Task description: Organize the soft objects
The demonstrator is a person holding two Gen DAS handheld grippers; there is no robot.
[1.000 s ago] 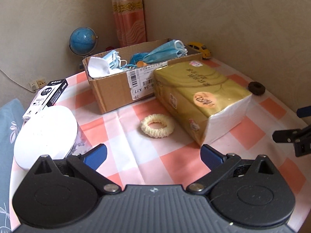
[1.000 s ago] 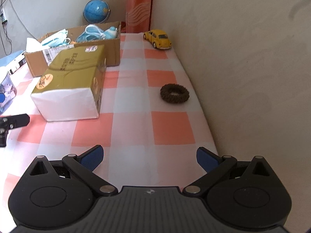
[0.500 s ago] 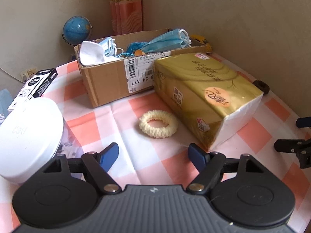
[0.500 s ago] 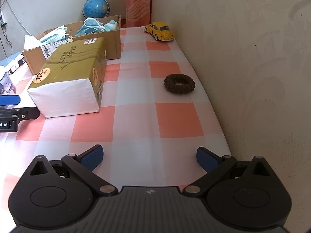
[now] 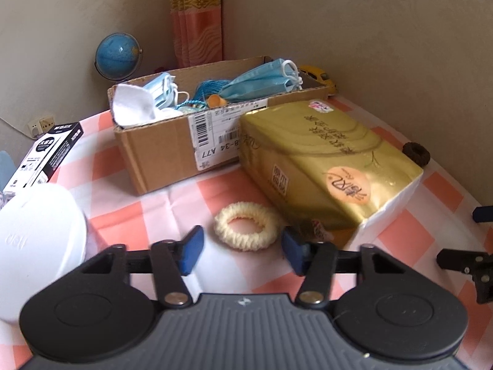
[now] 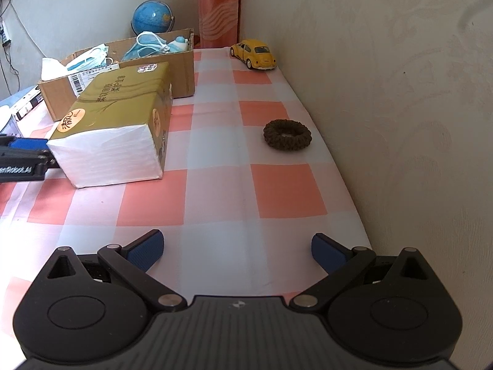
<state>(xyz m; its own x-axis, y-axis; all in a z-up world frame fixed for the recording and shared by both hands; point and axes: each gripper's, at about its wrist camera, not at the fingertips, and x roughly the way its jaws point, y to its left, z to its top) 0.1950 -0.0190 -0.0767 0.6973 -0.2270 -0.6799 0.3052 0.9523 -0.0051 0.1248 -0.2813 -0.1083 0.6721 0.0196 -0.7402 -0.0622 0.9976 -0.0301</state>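
A cream knitted scrunchie lies on the checked cloth just ahead of my left gripper, which is open with its blue pads on either side of it, not touching. A dark brown scrunchie lies near the wall, well ahead of my open, empty right gripper; it also shows in the left wrist view. A cardboard box holds blue face masks and white cloth. A gold tissue pack lies beside the box and shows in the right wrist view.
A white round lidded container stands at the left, close to my left gripper. A black-and-white carton, a blue globe and a yellow toy car stand around the table's far side. The wall runs along the right edge.
My left gripper has moved forward and down to the cream scrunchie and its fingers have narrowed around it. My right gripper has crept slightly forward, still wide open.
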